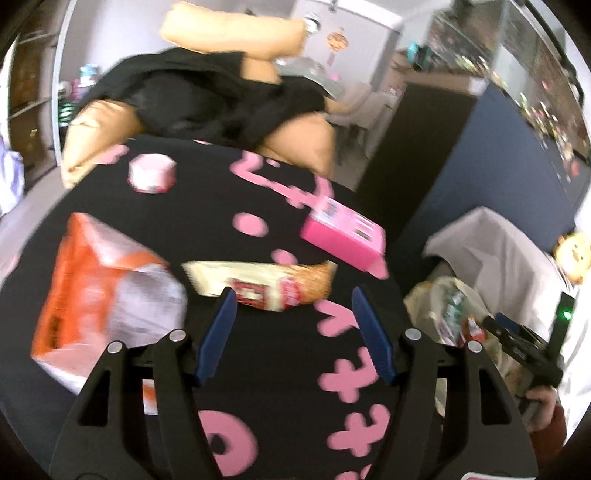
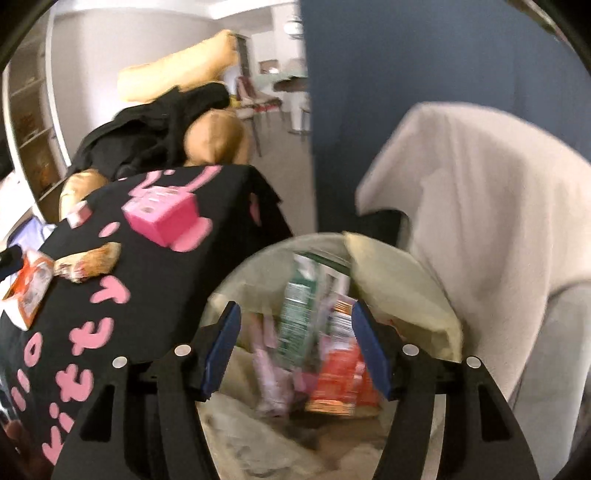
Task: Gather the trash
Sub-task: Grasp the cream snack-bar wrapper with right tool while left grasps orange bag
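Our desk (image 1: pixel 280 369) fills the lower centre of the left view, under a black cloth with pink lettering; in the right view it runs along the left side. Behind it, at upper centre, sits a tan cushion pile (image 1: pixel 229 33) with dark clothing over it.

In the right view the bin (image 2: pixel 236 280), lined with a clear bag, takes the lower centre, with a white cloth (image 2: pixel 480 229) draped just right of it. Inside we see blurred packets, one green (image 2: pixel 299 314) and one red (image 2: pixel 340 384).

Our left gripper (image 1: pixel 293 332) hangs over the desk, jaws spread wide with nothing between them. Just past its blue pads (image 1: pixel 218 332) lies a cream and red wrapper (image 1: pixel 266 284). An orange bag (image 1: pixel 103 295) lies at mid left, a pink box (image 1: pixel 343 232) at centre right near the desk edge, and a small pink cup (image 1: pixel 153 173) at upper left.

Our right gripper (image 2: pixel 295 343) points down into the bin, jaws wide apart and holding nothing; whether the pads touch the packets we cannot tell. In the left view that gripper (image 1: pixel 517 343) shows at lower right, gripped by a hand (image 1: pixel 541 406).
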### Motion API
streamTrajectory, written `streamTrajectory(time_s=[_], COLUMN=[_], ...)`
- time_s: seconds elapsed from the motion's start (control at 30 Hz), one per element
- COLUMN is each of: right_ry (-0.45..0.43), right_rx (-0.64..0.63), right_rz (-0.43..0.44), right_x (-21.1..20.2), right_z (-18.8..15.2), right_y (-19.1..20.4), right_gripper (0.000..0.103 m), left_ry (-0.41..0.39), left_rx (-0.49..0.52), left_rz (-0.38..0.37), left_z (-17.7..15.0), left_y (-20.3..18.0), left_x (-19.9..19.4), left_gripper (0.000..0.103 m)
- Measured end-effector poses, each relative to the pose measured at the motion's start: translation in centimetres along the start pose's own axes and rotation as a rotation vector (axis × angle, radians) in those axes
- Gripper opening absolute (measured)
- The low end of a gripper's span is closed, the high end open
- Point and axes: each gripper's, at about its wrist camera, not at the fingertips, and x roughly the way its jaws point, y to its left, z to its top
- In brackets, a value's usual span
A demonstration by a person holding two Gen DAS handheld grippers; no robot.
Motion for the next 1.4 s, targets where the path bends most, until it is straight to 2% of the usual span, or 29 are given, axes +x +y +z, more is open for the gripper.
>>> streamTrajectory(time_s=[0.13, 0.17, 0.27, 0.37, 0.43, 0.57, 0.73, 0.87, 1.03, 1.2, 1.27, 1.4], right_ry=[-0.02, -0.016, -0.003, 0.043, 0.066, 0.088, 0.144, 0.267, 0.28, 0.259, 0.288, 0.293], right_rx=[-0.065, -0.086, -0.174, -0.273, -0.325, -0.381, -0.346, -0.266, -0.289, -0.389, -0.421, -0.479], right_rz=[0.125, 0.165, 0.262, 0.334, 0.35, 0.409, 0.451, 0.509, 0.546, 0.515, 0.494, 0.468], right_x=[0.0, 0.4, 2.0, 4.4, 6.0, 8.6, 12.5, 15.0, 12.8, 10.3, 10.2, 10.3], right_z=[1.1, 1.5, 2.1, 2.4, 2.7, 4.0, 6.7, 6.7, 4.5, 1.9, 0.9, 0.2], right_y=[4.5, 6.1, 11.2, 16.3, 19.5, 24.1, 25.9, 25.4, 25.5, 26.6, 27.1, 27.7], right_gripper=[0.059, 0.059, 0.059, 0.059, 0.059, 0.059, 0.059, 0.059, 0.061, 0.065, 0.073, 0.074], left_ry=[-0.07, -0.093, -0.124, -0.112, -0.1, -0.058, -0.029, -0.026, -0.028, -0.022, -0.022, -0.025], left_rx=[-0.029, -0.037, -0.081, -0.158, -0.187, -0.256, -0.272, -0.269, -0.291, -0.285, -0.279, -0.267], left_rz=[0.099, 0.138, 0.193, 0.225, 0.234, 0.208, 0.162, 0.136, 0.132, 0.13, 0.132, 0.139], left_z=[0.6, 0.6, 0.5, -0.2, -1.0, -2.4, -3.0, -3.1, -3.4, -3.6, -3.6, -3.5], left_y=[3.5, 4.6, 7.5, 11.2, 12.8, 15.5, 16.0, 16.0, 16.4, 16.1, 16.0, 15.6], left_x=[-2.8, -3.7, -5.4, -6.3, -6.3, -5.6, -4.9, -4.8, -4.8, -4.9, -5.0, -5.3], left_gripper=[0.062, 0.062, 0.062, 0.062, 0.062, 0.062, 0.062, 0.062, 0.063, 0.063, 0.063, 0.063])
